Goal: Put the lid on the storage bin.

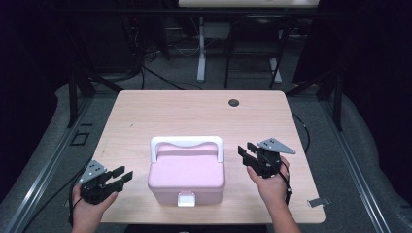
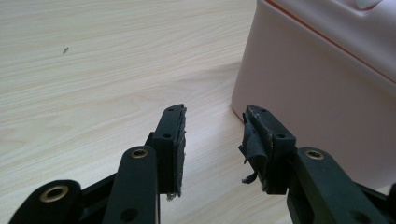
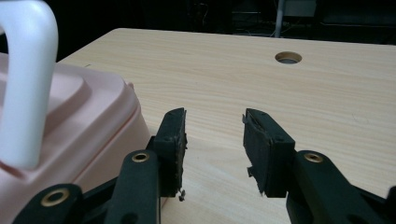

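A pink lidded box (image 1: 186,177) with a white handle (image 1: 187,141) and a white front latch (image 1: 186,199) stands near the table's front edge. My left gripper (image 1: 121,174) is held just left of it, open and empty, its jaws pointing toward the box's side wall (image 2: 322,93). My right gripper (image 1: 248,151) hovers just right of the box, level with the lid, open with nothing between its fingers. In the right gripper view the box's lid (image 3: 74,112) and handle (image 3: 25,79) sit to the left of the jaws.
The light wooden table (image 1: 194,114) has a round cable hole (image 1: 233,102) at the back right. A small metal clip (image 1: 318,202) lies at the front right corner. Dark floor, cables and a desk leg lie beyond the far edge.
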`<state>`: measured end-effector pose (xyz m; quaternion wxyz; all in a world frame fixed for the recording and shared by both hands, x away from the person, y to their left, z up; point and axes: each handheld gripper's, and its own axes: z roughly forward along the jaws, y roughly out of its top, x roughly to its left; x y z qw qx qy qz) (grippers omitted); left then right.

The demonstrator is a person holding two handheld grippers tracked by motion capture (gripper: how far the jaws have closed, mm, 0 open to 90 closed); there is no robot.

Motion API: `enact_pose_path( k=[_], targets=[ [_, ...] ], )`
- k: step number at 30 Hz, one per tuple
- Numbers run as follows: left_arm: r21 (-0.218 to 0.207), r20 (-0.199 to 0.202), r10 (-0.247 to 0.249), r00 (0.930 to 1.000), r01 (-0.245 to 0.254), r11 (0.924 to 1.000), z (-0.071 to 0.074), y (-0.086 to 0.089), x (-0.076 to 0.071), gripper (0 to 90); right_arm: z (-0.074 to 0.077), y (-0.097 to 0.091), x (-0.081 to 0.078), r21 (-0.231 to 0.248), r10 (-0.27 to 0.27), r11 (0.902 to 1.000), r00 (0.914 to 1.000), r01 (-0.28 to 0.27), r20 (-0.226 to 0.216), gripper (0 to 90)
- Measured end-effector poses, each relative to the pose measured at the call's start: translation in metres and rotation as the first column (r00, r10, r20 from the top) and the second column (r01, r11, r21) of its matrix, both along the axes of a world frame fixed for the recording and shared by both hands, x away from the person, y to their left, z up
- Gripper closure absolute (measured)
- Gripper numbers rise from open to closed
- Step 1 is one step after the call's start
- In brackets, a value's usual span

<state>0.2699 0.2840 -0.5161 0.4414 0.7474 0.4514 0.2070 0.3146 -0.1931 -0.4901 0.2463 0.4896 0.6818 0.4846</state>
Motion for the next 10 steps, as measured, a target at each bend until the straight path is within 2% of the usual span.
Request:
enact_pose_path(
  k=[7,10],
  targets=[
    [0.016,-0.009,0.007,0.9999,-0.006,0.9998,-0.009,-0.001,0.004,55.5,-0.023,-0.001,-0.013,-0.030,-0.005,0.9995,1.0000,0.005,-0.006,58.0],
    [0.019,-0.007,0.006,1.0000,-0.006,0.9998,-0.011,-0.001,0.005,52.7,-0.032,0.000,-0.021,-0.039,0.020,0.9990,0.9994,-0.021,-0.029,55.6]
  ],
)
